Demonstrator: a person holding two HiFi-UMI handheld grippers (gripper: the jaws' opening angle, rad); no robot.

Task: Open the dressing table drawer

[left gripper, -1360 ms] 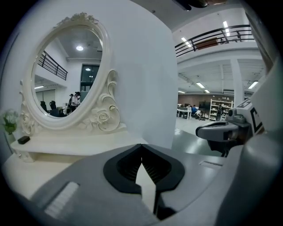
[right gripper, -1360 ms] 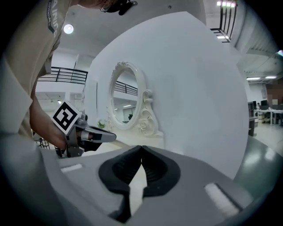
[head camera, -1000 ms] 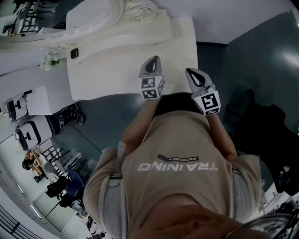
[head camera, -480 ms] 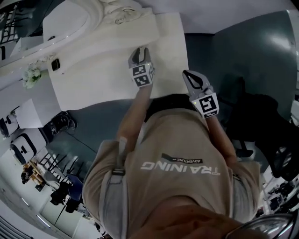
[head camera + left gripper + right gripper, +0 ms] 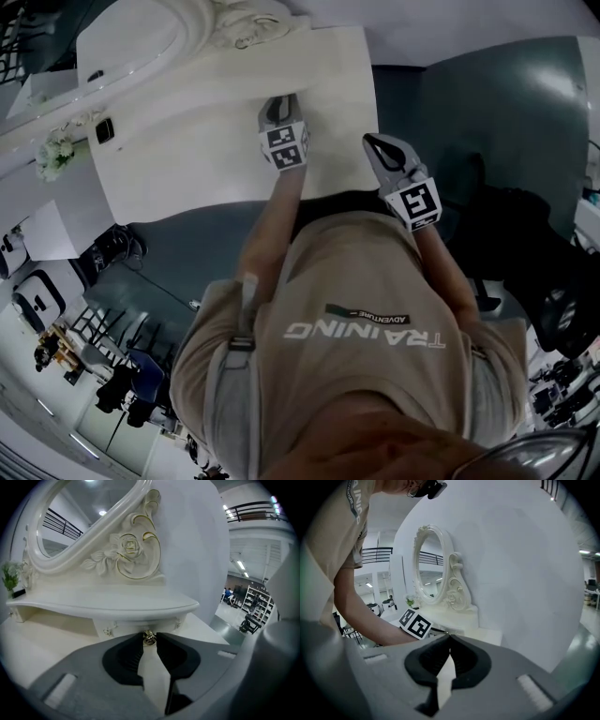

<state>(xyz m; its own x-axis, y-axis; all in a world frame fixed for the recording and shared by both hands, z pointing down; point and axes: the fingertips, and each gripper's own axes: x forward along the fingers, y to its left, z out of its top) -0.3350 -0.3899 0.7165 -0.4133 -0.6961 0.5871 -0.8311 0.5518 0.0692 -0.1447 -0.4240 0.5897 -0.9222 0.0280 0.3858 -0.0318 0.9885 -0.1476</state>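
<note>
The white dressing table carries an oval mirror with a carved rose frame. Under its raised shelf sits a small white drawer with a gold knob. My left gripper reaches over the table top; its jaws are closing and the two tips touch the knob on either side. In the head view that left gripper lies over the table's right part. My right gripper hangs off the table's right front corner, shut and empty; its tips meet.
A small plant and a dark object stand at the table's left end. A white wall rises behind the table. Dark floor lies to the right, with chairs and equipment at the lower left.
My left gripper has moved from the table's front edge further in over the top, toward the mirror base. The right gripper has shifted only slightly.
</note>
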